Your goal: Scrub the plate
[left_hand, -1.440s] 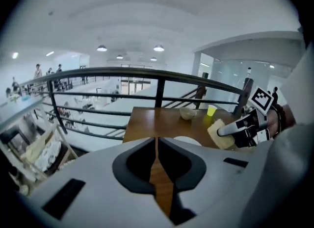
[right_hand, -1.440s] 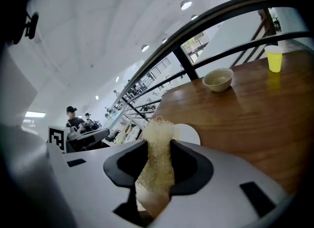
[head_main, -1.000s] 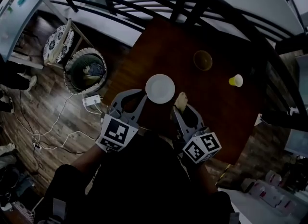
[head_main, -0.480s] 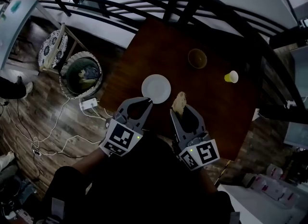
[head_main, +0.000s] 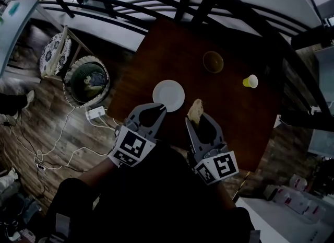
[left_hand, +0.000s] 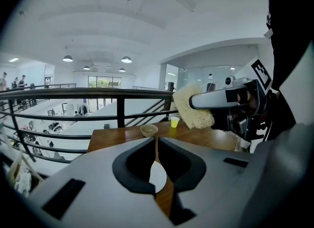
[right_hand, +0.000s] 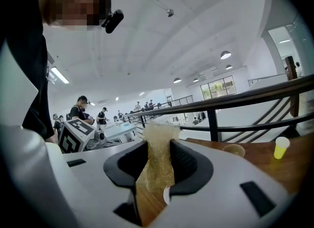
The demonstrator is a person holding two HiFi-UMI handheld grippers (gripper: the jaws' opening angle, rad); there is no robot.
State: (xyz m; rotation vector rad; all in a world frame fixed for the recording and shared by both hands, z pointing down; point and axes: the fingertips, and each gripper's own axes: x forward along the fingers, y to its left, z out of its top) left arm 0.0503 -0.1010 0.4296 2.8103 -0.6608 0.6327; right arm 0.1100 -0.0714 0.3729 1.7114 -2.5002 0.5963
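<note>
A round white plate (head_main: 168,95) lies on the dark wooden table (head_main: 229,116). My left gripper (head_main: 158,108) hovers at the plate's near-left edge with its jaws together and nothing between them. Through the thin slit in the left gripper view (left_hand: 156,141) a strip of plate (left_hand: 158,178) shows below. My right gripper (head_main: 197,119) is shut on a pale yellow scrub sponge (head_main: 195,111), just right of the plate. In the right gripper view the sponge (right_hand: 158,158) stands up between the jaws (right_hand: 158,146), above a sliver of plate (right_hand: 166,195). The left gripper view also catches the sponge (left_hand: 192,107).
A brown bowl (head_main: 213,61) and a yellow cup (head_main: 252,81) stand farther back on the table. A black railing (head_main: 130,7) runs behind it. On the floor to the left are a woven basket (head_main: 86,82) and a power strip (head_main: 95,113) with cables.
My left gripper's jaws, wide apart a second ago, have closed. Both grippers have edged a little closer to the plate. The right one still holds the sponge.
</note>
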